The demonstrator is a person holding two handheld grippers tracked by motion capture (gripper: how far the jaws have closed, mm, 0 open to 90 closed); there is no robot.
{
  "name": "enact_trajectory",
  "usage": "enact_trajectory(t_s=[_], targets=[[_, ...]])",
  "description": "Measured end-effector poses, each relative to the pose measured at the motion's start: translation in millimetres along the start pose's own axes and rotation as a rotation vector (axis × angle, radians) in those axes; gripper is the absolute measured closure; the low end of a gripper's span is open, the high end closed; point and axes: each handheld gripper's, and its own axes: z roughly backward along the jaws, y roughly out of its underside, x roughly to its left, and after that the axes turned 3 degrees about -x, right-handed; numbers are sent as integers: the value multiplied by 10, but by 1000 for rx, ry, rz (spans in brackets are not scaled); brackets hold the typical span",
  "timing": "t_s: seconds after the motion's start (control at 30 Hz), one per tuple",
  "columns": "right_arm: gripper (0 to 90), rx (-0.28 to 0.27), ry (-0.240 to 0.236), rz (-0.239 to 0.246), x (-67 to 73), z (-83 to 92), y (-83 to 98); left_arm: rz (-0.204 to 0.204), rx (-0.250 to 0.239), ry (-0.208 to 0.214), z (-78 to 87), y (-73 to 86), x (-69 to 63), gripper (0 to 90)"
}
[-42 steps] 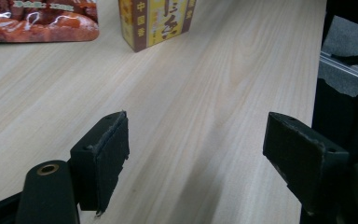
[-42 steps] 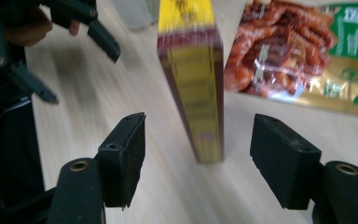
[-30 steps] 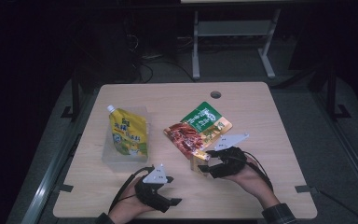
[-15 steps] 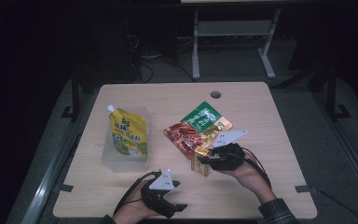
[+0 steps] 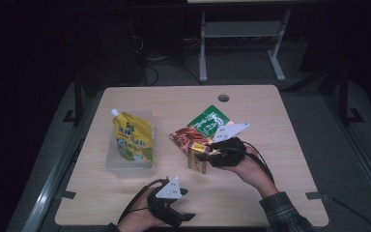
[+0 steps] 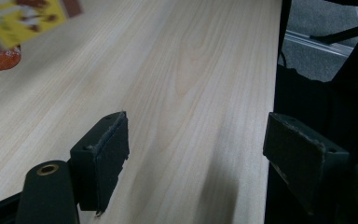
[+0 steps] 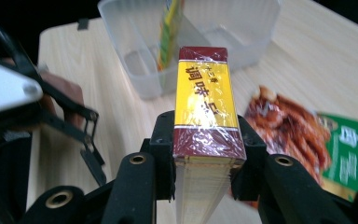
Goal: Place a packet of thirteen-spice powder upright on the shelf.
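High view: wooden table (image 5: 280, 125) with a clear plastic tub (image 5: 125, 162) at left, holding a yellow spouted pouch (image 5: 133, 140). Right of it, flat on the wood, a green and red snack packet (image 5: 200, 128). At that packet's near edge, right gripper (image 5: 207, 157) clamped on a yellow and dark-red box (image 5: 198, 158), raised off the table. Right gripper view: box (image 7: 205, 116) pinched between both jaws. Near edge, left gripper (image 5: 186, 205) low over bare wood; left gripper view: jaws spread wide, nothing between.

A yellow-and-maroon wrapped box (image 7: 205, 112) sits clamped between the right gripper's (image 7: 205, 154) jaws, near the clear plastic tub (image 7: 140, 56).
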Motion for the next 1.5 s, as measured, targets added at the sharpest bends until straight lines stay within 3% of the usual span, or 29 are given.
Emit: enact_trajectory(t_s=[0.2,0.5,0.8,1.2,1.5], targets=[[668,-25,-50,48,38,-110,-244,-18,12,2,2,-2,1,216],[668,-35,-124,109,127,-315,-550,-10,9,8,-9,0,-13,216],[668,-58,-171,155,225,-564,-801,-28,13,7,-6,-2,0,216],[667,-63,-227,230,354,-945,-1077,-9,-8,11,-15,-8,-21,216],[668,-51,-257,259,414,-1255,-1136,-4,-6,13,-13,-9,-35,216]])
